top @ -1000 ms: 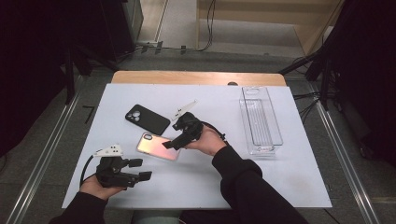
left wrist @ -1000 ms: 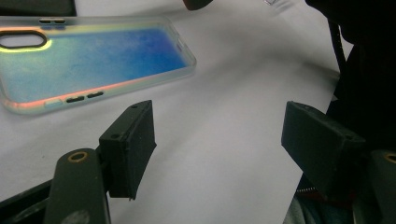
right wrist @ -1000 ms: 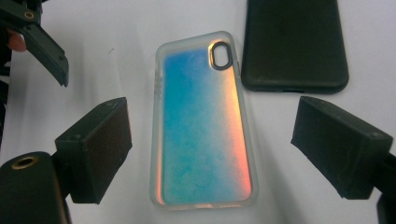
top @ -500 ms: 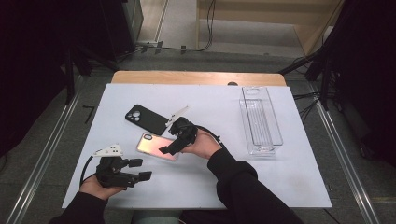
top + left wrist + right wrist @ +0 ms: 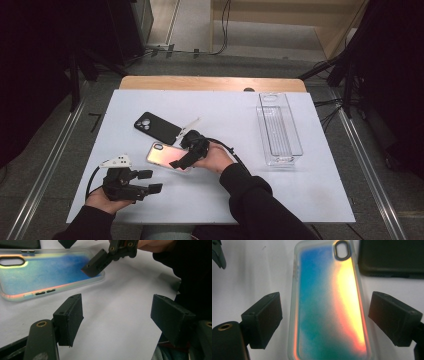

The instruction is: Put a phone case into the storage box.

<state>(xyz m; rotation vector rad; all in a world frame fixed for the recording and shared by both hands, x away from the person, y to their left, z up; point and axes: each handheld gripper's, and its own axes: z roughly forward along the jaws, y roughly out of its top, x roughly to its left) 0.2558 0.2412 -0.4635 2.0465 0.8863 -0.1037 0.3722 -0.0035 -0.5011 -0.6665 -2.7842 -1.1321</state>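
Left gripper (image 5: 150,181) sits low at the near left of the white table (image 5: 310,195), jaws wide, nothing between them. Just beyond, the right gripper (image 5: 176,163) is tipped down over the iridescent phone case (image 5: 161,154), jaws spread to either side of it, pads clear of its edges. The case lies flat mid-table. Behind it a black phone case (image 5: 156,127); far right, a clear tray (image 5: 279,128).

Looks like a lab or recording studio: white sheet (image 5: 300,195) spread over a wooden table (image 5: 210,83), metal rails (image 5: 45,170) running along the grey floor on both sides, black drapes (image 5: 45,60) closing off the edges, cables (image 5: 222,30) trailing across the floor behind, handheld grippers wired up
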